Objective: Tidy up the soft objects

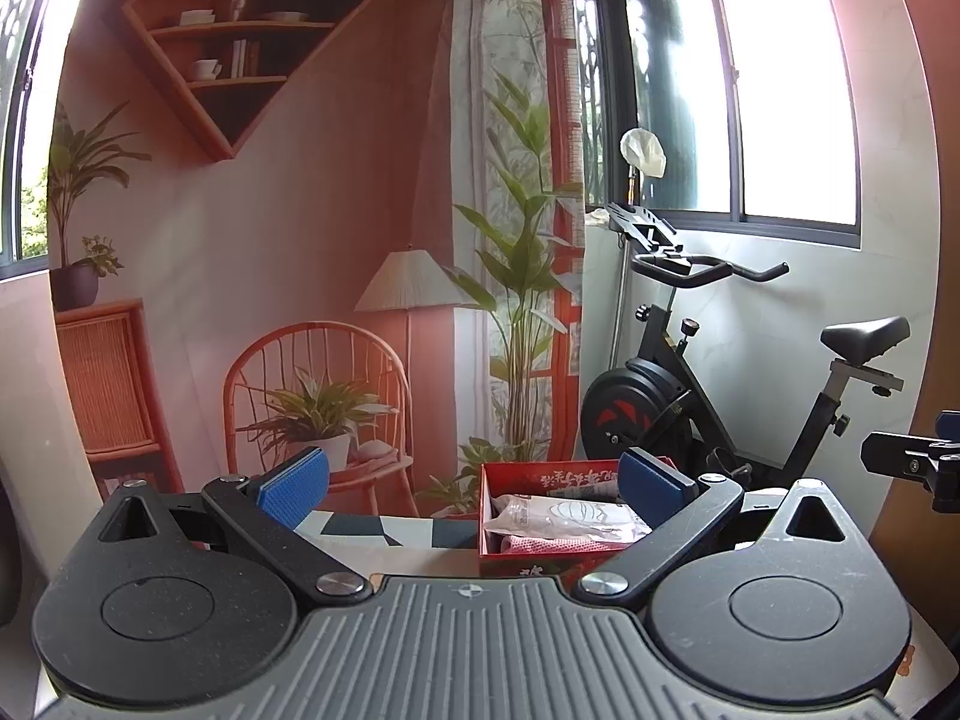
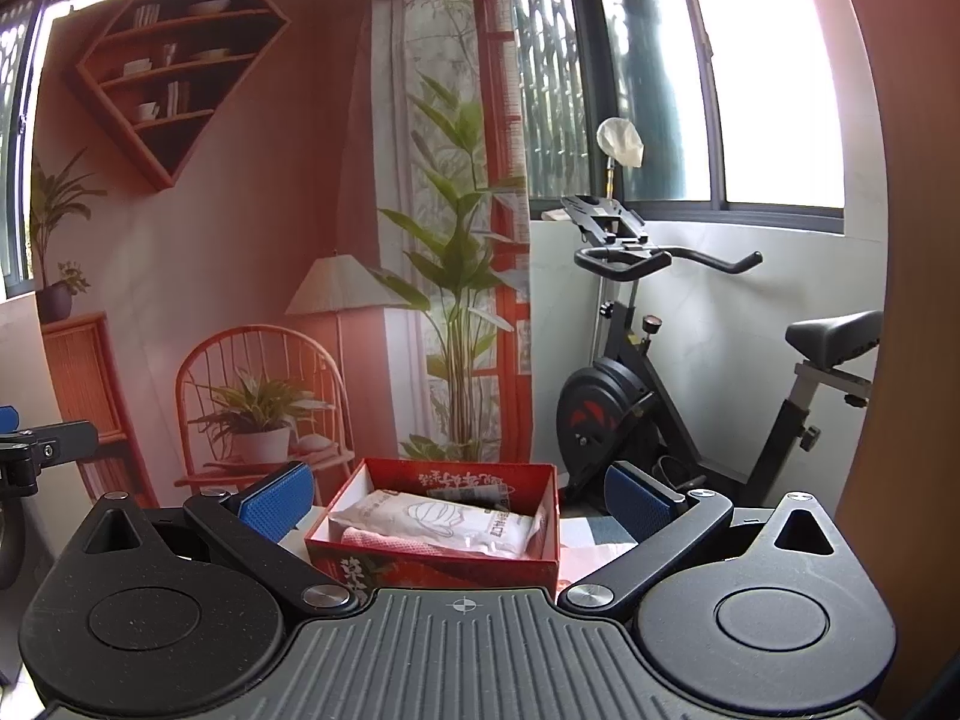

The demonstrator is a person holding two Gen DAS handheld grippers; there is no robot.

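Note:
A red cardboard box (image 2: 432,567) stands on the table ahead of both grippers. It holds a white plastic pack of face masks (image 2: 438,519) lying on a pink cloth (image 2: 390,543). The box (image 1: 522,564), the pack (image 1: 564,516) and the cloth (image 1: 558,547) also show in the left wrist view. My left gripper (image 1: 474,483) is open and empty, raised, with the box just beyond its right finger. My right gripper (image 2: 459,498) is open and empty, with the box between its fingers in view, farther off.
The table carries a cloth with a black, white and grey pattern (image 1: 384,531). Behind it hangs a printed backdrop (image 1: 270,240) of a room. An exercise bike (image 1: 720,396) stands at the right under a window. The right gripper's tip (image 1: 918,462) shows at the left view's edge.

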